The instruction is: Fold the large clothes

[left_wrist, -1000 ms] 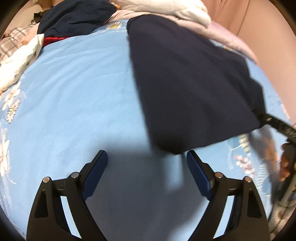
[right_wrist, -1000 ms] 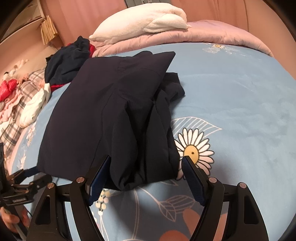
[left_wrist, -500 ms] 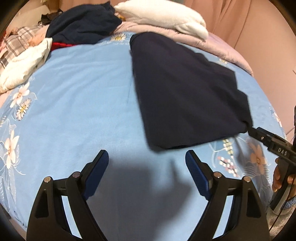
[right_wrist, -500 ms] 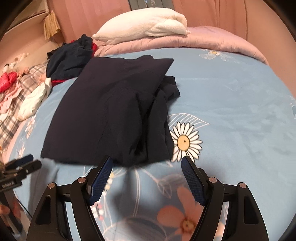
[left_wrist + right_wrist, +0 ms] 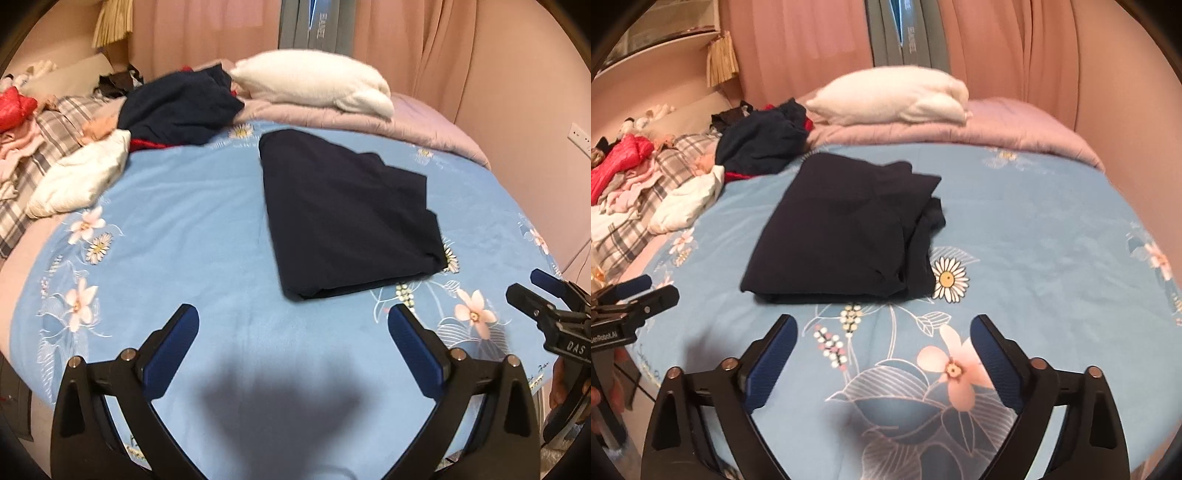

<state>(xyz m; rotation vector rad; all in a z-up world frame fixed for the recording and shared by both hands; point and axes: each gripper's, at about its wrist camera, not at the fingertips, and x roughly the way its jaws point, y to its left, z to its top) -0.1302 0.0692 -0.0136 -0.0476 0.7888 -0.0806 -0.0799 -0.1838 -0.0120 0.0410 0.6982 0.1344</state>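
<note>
A folded dark navy garment [image 5: 343, 218] lies flat on the blue flowered bedsheet [image 5: 184, 221]; it also shows in the right wrist view [image 5: 846, 232]. My left gripper [image 5: 293, 321] is open and empty, held back above the sheet in front of the garment's near edge. My right gripper [image 5: 882, 332] is open and empty, also short of the near edge. The right gripper shows at the right edge of the left wrist view [image 5: 546, 295]. The left gripper shows at the left edge of the right wrist view [image 5: 635, 295].
A white pillow [image 5: 314, 83] lies on a pink quilt [image 5: 424, 122] at the head of the bed. A heap of dark blue clothes [image 5: 177, 107], a white garment [image 5: 81, 177] and plaid and red clothes [image 5: 22, 122] lie at the left. Pink curtains hang behind.
Both grippers have let go of the navy garment and pulled back toward the foot of the bed. The garment now lies flat and folded on the sheet.
</note>
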